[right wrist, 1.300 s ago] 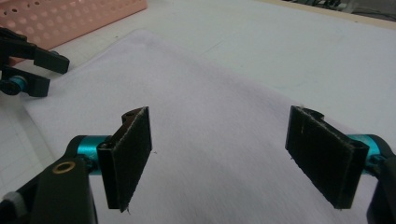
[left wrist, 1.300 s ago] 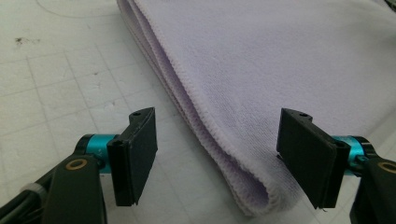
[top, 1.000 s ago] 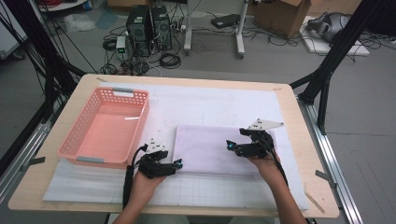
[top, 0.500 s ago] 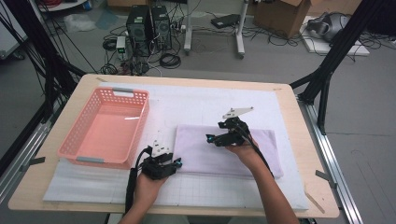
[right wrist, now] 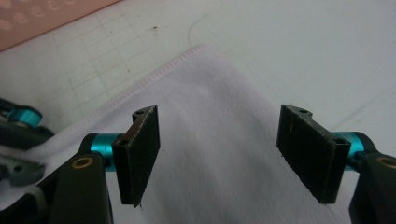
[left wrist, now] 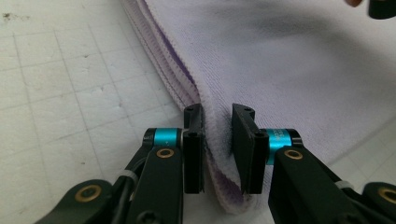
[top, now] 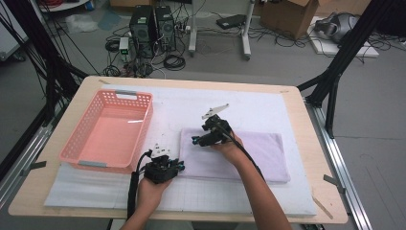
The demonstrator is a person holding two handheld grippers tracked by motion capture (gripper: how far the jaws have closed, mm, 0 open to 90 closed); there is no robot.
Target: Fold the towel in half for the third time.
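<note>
A folded lavender towel [top: 258,153] lies flat on the white grid mat [top: 268,105]. My left gripper [top: 178,165] sits at the towel's near left corner. In the left gripper view the jaws [left wrist: 217,140] have just been closing, and the towel's [left wrist: 289,70] layered edge fills the gap between the pads. My right gripper [top: 195,140] hovers over the towel's far left corner. In the right gripper view its jaws [right wrist: 217,149] stand wide, having just closed a little, with the towel [right wrist: 210,93] lying beneath them and nothing pinched.
A pink plastic basket [top: 146,120] stands empty on the mat, left of the towel. The wooden table's edge [top: 306,143] runs along the right. Black frame posts, cables and computer cases stand on the floor beyond the table.
My right hand has swept left across the towel, from its right part to its far left corner. The left gripper stayed put while its jaws closed onto the towel's near left corner.
</note>
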